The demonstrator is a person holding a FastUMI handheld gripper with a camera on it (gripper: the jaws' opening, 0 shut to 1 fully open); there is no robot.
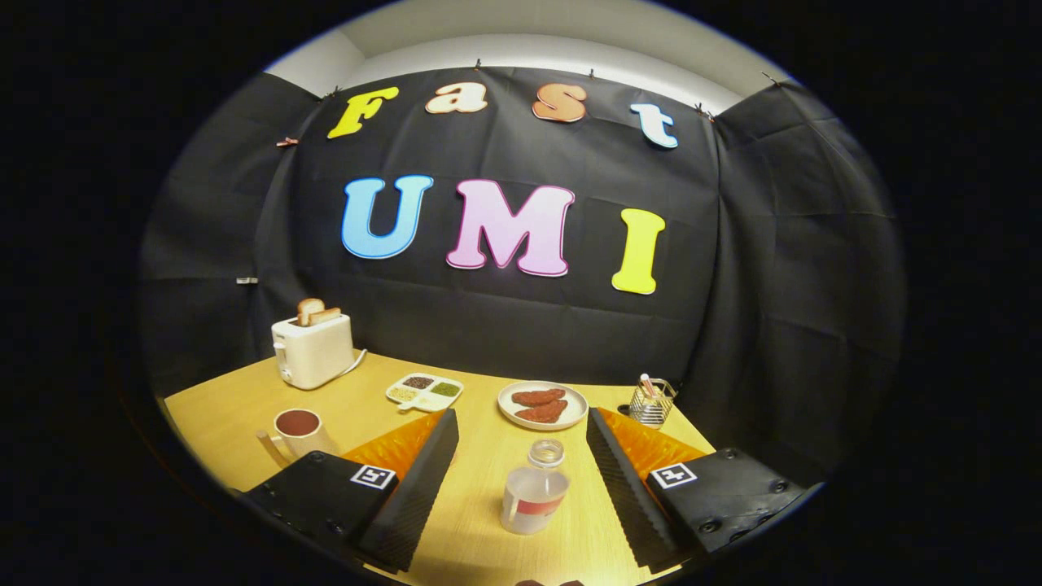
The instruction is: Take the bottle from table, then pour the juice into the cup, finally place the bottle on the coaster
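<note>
Jaws spread wide, gripper [521,476] empty; bottle [534,488] upright on the tabletop [480,488] between them, untouched. Advance level, close on the body below the neck; cup [299,430] stands left.

bare table [480,496] flanks the bottle [533,490] between the spread fingers [423,472]; plate [543,404] stands beyond.
</note>
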